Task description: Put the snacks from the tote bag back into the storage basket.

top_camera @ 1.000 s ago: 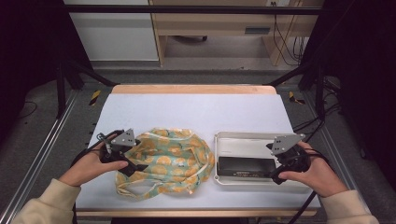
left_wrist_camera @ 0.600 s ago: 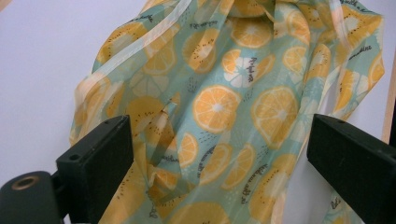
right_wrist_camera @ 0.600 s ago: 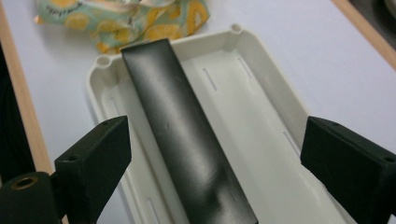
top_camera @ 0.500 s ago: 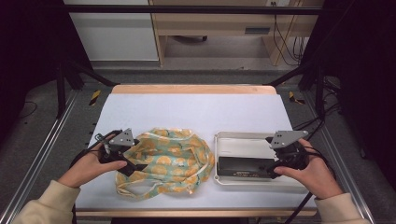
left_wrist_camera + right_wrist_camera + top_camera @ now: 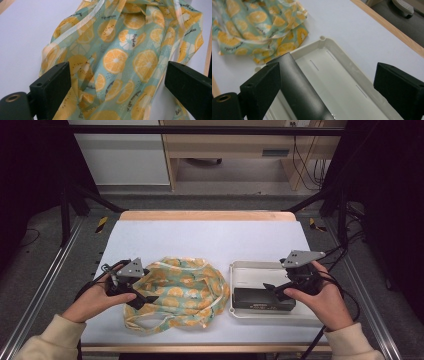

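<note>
Lying between the left tool's (image 5: 115,82) spread jaws is the citrus-print cloth (image 5: 182,290); the right tool (image 5: 329,82), equally released, hovers over the tray (image 5: 250,270).

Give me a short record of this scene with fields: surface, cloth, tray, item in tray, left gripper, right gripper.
surface: white table top
cloth: crumpled orange-print cloth, left of tray
tray: white tray, right side
item in tray: dark bar-shaped object along near wall
left gripper: left gripper open, at the cloth
right gripper: right gripper open, above dark object
</note>
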`<state>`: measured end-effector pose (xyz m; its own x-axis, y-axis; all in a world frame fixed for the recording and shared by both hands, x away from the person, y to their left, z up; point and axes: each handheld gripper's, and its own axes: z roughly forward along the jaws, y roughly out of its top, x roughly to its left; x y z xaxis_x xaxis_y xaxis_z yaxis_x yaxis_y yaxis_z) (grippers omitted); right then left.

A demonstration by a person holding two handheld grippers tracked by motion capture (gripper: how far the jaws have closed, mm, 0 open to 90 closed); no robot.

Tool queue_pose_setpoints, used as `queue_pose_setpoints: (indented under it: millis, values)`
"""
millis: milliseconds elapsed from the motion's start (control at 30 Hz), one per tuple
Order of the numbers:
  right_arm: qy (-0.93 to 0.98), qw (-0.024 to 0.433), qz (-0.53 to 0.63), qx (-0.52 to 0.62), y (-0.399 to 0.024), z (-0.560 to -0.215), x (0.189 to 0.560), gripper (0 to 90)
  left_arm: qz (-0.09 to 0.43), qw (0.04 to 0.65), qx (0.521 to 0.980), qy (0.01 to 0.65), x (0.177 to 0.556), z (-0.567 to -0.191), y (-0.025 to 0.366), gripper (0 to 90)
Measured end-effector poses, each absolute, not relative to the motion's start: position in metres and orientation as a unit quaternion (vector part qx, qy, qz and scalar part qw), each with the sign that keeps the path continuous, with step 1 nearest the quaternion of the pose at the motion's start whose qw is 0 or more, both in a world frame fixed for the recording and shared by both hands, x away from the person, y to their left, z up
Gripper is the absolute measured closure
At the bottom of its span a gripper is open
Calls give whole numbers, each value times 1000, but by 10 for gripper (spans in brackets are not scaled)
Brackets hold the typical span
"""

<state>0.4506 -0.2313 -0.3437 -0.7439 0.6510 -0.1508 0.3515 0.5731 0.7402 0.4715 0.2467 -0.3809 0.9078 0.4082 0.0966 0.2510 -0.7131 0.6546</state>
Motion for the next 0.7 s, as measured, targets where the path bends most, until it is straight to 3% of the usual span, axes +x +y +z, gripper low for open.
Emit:
queue_pose_setpoints:
  millis: [267,700]
  values:
    - [839,219,380,323,-225,-338,461,78,122,339,915,181,469,-377,247,68]
    - [789,233,418,385,-208,-326,471,62,141,352,894,237,466,-363,245,68]
